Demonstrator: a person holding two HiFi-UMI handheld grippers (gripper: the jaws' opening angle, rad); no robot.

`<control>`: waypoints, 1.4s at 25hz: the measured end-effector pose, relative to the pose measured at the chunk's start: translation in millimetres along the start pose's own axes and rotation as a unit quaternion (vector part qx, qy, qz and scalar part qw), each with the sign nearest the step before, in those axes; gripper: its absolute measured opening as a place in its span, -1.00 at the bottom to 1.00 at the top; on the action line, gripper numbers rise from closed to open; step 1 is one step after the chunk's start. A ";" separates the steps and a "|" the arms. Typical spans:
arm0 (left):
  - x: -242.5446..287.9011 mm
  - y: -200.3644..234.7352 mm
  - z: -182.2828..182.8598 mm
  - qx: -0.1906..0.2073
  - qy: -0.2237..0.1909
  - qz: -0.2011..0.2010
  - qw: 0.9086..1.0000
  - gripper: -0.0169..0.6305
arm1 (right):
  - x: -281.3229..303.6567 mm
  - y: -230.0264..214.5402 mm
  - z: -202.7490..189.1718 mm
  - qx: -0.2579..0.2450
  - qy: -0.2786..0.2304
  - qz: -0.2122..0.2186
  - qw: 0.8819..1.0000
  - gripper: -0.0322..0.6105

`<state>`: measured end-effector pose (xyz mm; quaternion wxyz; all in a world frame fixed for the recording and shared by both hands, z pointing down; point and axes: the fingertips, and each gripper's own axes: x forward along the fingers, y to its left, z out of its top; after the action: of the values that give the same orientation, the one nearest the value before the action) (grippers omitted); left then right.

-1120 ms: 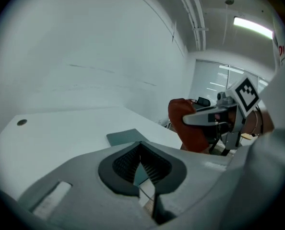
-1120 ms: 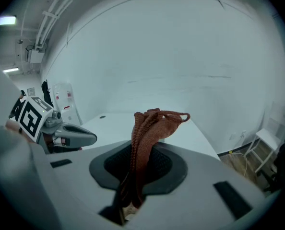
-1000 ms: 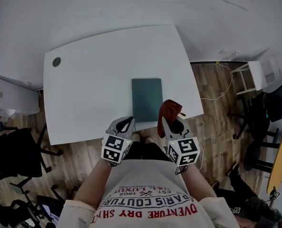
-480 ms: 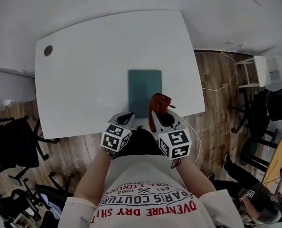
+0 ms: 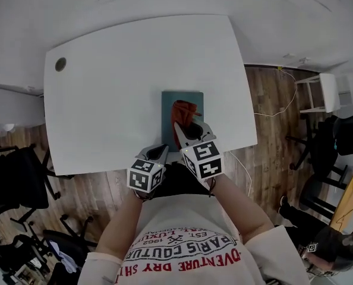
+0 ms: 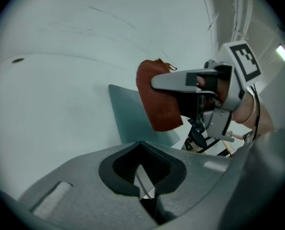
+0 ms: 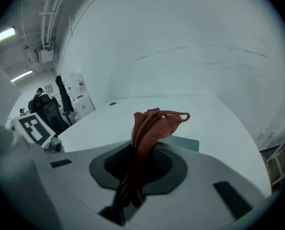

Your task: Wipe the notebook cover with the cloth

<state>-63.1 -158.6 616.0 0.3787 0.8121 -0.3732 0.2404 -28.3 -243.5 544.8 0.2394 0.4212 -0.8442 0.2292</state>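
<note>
Hovering nearest the person's body, the left tongs (image 5: 157,154) sit at the near edge of the worktop (image 5: 117,88). In the left gripper view the left tongs (image 6: 142,162) are closed with nothing between them, only a thin sliver of light showing where the jaws meet. Just to their right and slightly farther out, the right tongs (image 5: 185,132) reach over the worktop, clamped on a rust-red cloth (image 5: 184,111). The right gripper view shows that cloth (image 7: 149,133) bunched and pinched in the right tongs (image 7: 137,176), its folds standing up past the tips with a small loop at the top.

Beneath the cloth lies the notebook (image 5: 166,119), dark teal, flat and closed, near the worktop's front edge and a little right of centre. From the left gripper view the cloth (image 6: 157,99) hangs over the notebook's (image 6: 130,121) cover; whether it touches cannot be told.

Farther off, a round grommet hole (image 5: 60,64) sits near the worktop's far left corner. Beyond the worktop's right side are a wooden floor (image 5: 271,117) and a white stool (image 5: 319,94).
</note>
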 end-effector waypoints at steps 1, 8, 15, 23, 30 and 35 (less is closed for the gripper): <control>-0.4 -0.3 -0.2 -0.009 -0.004 0.000 1.000 -0.92 | 9.6 -0.7 4.7 0.002 0.002 0.003 1.000 -0.67; -1.9 3.0 1.6 -0.027 -0.007 0.002 1.000 -0.92 | 67.8 -3.8 23.7 0.020 0.023 0.012 0.999 -0.67; -2.6 3.3 -1.1 -0.021 -0.010 0.014 1.000 -0.92 | 101.7 -3.3 0.0 0.010 0.070 0.041 0.997 -0.67; 0.1 4.6 0.2 -0.024 0.015 0.050 0.998 -0.92 | 94.9 -27.4 -1.4 0.043 0.088 0.024 0.995 -0.66; 1.0 5.3 -2.2 -0.067 0.026 0.026 0.997 -0.92 | 75.9 -62.6 -10.2 0.060 0.088 -0.001 0.994 -0.65; 0.6 6.6 -1.4 -0.084 0.029 0.011 0.996 -0.92 | 57.9 -87.1 -17.1 0.040 0.093 -0.025 0.995 -0.64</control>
<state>-68.2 -160.6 620.1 0.4533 0.7662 -0.3899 0.2355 16.0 -315.3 608.9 0.3050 0.4285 -0.7977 0.2950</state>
